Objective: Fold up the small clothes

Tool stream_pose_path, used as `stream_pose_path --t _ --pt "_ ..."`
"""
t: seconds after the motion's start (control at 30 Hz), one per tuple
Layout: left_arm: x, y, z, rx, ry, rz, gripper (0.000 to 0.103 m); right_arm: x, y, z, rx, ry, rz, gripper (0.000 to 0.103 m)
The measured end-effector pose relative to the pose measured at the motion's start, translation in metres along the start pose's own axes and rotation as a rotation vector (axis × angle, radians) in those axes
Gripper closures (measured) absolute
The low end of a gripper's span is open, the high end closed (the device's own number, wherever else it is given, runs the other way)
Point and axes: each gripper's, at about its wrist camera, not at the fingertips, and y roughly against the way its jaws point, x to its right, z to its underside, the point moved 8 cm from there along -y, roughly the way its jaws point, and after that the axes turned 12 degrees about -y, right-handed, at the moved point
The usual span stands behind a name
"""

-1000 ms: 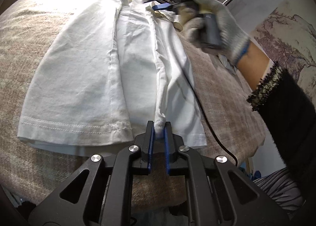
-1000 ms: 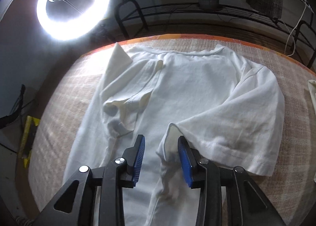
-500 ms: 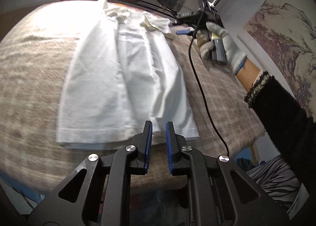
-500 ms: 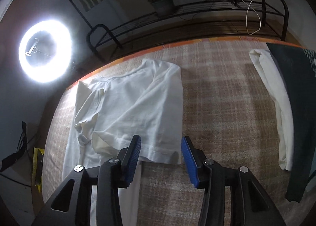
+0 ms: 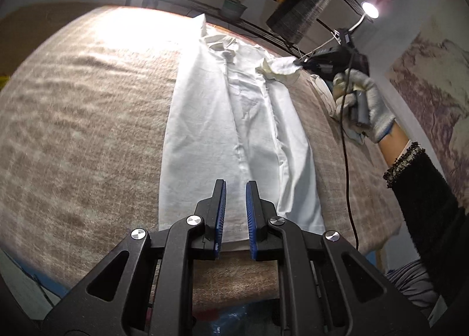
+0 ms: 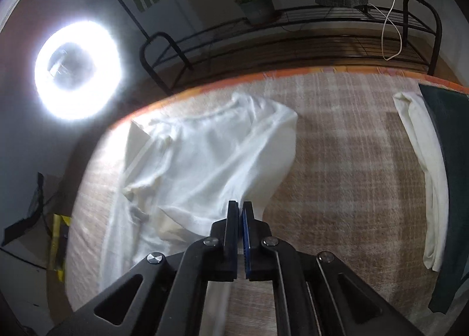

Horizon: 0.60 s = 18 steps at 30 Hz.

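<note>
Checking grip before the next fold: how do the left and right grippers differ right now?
The left gripper has its jaws apart and empty, hovering over the white T-shirt's hem; the right gripper is shut on the T-shirt's sleeve. The left sits at the near hem end, the right at the sleeve end. Both have black frames and blue pads.

Left gripper (image 5: 235, 189): black plastic frame, triangular cutouts, silver round screws, blue ribbed pads on the two fingers (image 5: 220, 204). Right gripper (image 6: 240, 213): same black frame, same silver screws, blue pads. Right hand (image 5: 365, 107) wears a grey-white knit glove with a blue edge at the wrist; below the glove bare skin, then a fuzzy black sleeve (image 5: 431, 204) with a speckled cuff. A thin black cable (image 5: 347, 177) hangs beside the glove.
</note>
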Motion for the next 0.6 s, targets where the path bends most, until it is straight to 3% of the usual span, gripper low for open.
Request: stream_pose_path --t 0.23,0.6 --pt "-0.002 0.004 -0.001 0.014 0.015 0.013 0.092 -0.054 0.005 -0.023 -0.004 -0.041 -0.114 0.103" --pt "-0.021 0.003 0.004 -0.001 0.057 -0.008 0.092 -0.106 -0.070 -0.031 -0.063 -0.054 -0.114 0.103"
